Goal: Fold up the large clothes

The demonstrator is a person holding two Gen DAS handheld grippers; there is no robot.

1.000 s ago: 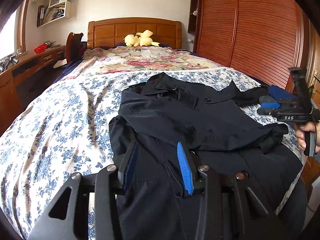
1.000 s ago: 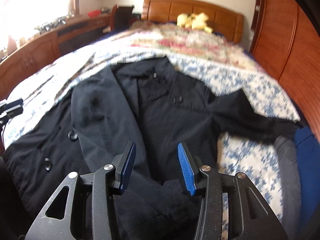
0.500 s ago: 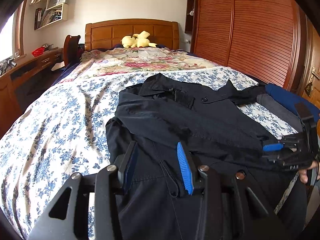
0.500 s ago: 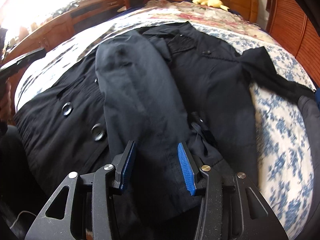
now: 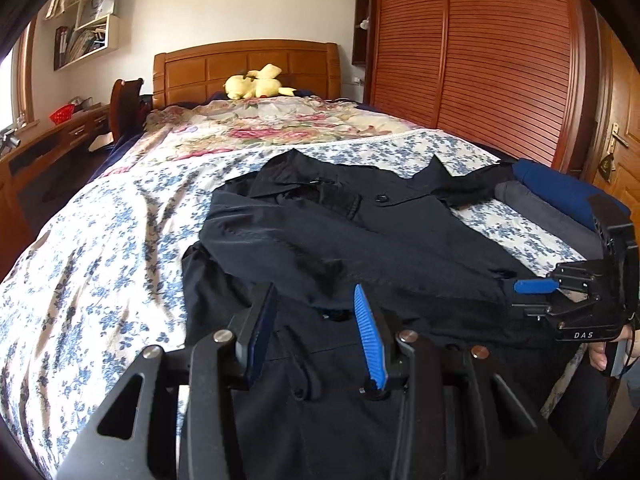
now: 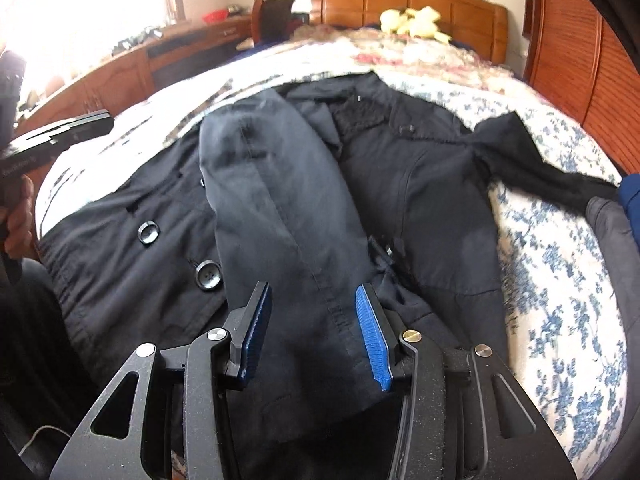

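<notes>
A black coat [image 5: 400,248] lies face up on the flowered bed sheet [image 5: 100,260]. One sleeve [image 6: 272,184] is folded across its front, next to two large buttons [image 6: 208,275]. The other sleeve [image 6: 520,148] stretches out to the right. My right gripper [image 6: 310,296] hangs open just over the cuff end of the folded sleeve; from the left wrist view it shows side-on [image 5: 520,296] at the coat's right edge. My left gripper [image 5: 312,300] is open above the coat's lower front, holding nothing; in the right wrist view it [image 6: 60,136] sits at the far left, held by a hand [image 6: 16,216].
Folded blue [image 5: 560,188] and grey [image 5: 540,216] clothes lie at the bed's right edge. A yellow plush toy [image 5: 256,86] rests by the wooden headboard [image 5: 240,60]. A slatted wardrobe [image 5: 500,60] stands on the right, and a wooden desk [image 5: 60,140] runs along the left.
My right gripper has dropped and drawn back from the coat's middle to the cuff end of the folded sleeve. The left gripper has shifted slightly sideways. Both stay open.
</notes>
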